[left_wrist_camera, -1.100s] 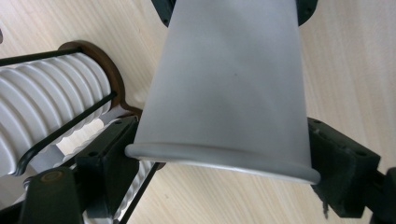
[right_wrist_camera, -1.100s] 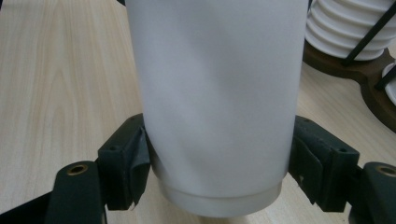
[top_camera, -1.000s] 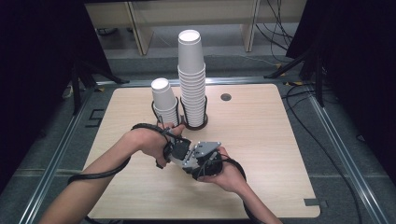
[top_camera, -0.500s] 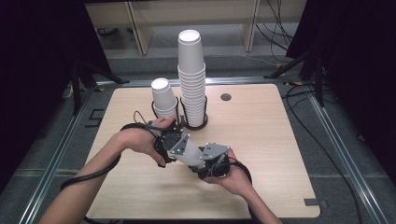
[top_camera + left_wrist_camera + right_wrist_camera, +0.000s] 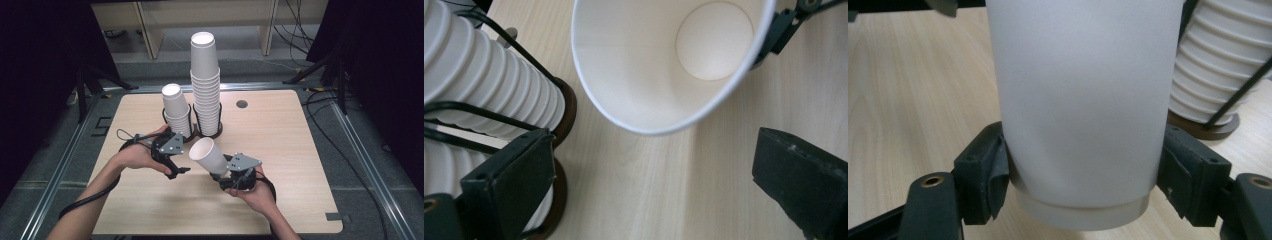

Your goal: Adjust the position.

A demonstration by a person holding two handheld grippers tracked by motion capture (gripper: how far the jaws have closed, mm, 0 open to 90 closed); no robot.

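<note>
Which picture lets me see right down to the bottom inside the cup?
The left gripper view: the cup opens toward the camera, showing its round bottom. The high view shows its outside, tilted. The right gripper view shows its outer wall, clamped by the right hand-held gripper.

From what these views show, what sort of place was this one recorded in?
Probably a lab or recording workspace, not a home: a bare wooden table on a metal-framed floor stand, dark curtains at both sides, loose cables behind, and paper cup stacks set in wire holders.
</note>
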